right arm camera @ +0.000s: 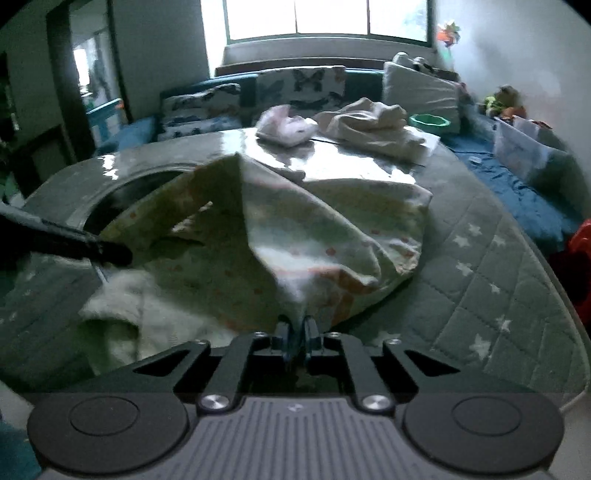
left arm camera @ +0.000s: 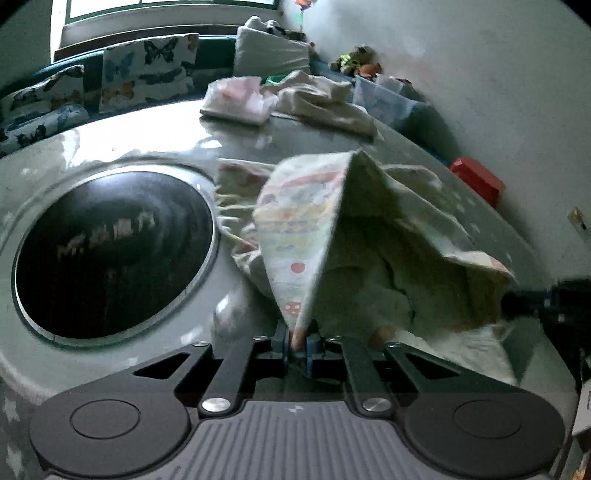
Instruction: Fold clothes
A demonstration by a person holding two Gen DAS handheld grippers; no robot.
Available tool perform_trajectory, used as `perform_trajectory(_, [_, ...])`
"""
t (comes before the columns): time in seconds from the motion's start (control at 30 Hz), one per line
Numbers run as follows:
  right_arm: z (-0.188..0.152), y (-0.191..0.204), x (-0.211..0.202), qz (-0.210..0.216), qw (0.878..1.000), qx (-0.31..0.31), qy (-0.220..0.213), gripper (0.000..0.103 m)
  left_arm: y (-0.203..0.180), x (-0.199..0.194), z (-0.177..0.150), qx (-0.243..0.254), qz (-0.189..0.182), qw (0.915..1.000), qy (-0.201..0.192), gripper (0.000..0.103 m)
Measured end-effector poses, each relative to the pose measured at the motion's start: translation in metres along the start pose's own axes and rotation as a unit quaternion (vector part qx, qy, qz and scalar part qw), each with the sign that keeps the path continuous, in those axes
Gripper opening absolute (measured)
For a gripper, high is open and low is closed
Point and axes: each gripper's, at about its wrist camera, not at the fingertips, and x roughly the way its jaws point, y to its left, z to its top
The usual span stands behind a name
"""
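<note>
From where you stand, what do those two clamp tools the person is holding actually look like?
Both look alike. The left gripper and right gripper each have a grey ribbed body flanked by two round black discs, black angular linkage arms joined with silver bolts, and slim black fingers with blue pads. No cables, sleeves or hands show.

this is a lived-in room of a home, likely a sitting room or a child's room. a bench sofa (right arm camera: 147, 136) under a wide window (right arm camera: 325, 18) carries butterfly-print cushions (right arm camera: 303, 86) and a plain pillow (right arm camera: 417, 92). a glossy table (right arm camera: 229, 147) with a star-quilted cover (right arm camera: 480, 266) holds heaps of laundry (right arm camera: 369, 125). soft toys (right arm camera: 504, 99) and a clear storage box (right arm camera: 517, 147) line the wall.
</note>
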Motion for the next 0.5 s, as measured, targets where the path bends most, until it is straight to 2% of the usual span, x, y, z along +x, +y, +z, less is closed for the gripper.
perform_trajectory(0.07, [0.000,0.008,-0.008,0.015,1.000,-0.021,-0.005,0.025,0.001,-0.004,-0.009,0.002,0.000,1.0000,0.006,0.009])
perform_trajectory(0.13, [0.001,0.016,-0.015,0.022,0.999,-0.040,-0.013,0.043,0.001,-0.008,-0.016,0.007,0.002,0.9999,0.010,0.009])
perform_trajectory(0.27, [0.016,0.029,-0.007,0.026,0.997,-0.065,-0.034,0.051,0.000,-0.015,-0.018,0.013,0.006,0.9999,0.003,0.016])
perform_trajectory(0.33, [0.025,0.034,0.005,0.023,0.996,-0.076,-0.043,0.058,-0.003,-0.019,-0.016,0.019,0.009,0.9998,-0.006,0.021])
perform_trajectory(0.4, [0.035,0.040,0.020,0.018,0.994,-0.090,-0.052,0.060,-0.006,-0.023,-0.012,0.025,0.015,0.9994,-0.017,0.042])
perform_trajectory(0.47, [0.044,0.046,0.035,0.016,0.993,-0.104,-0.059,0.063,-0.010,-0.025,-0.006,0.031,0.027,0.9987,-0.031,0.047])
perform_trajectory(0.5, [0.049,0.049,0.042,0.016,0.992,-0.111,-0.061,0.068,-0.010,-0.026,-0.002,0.032,0.029,0.9984,-0.036,0.051])
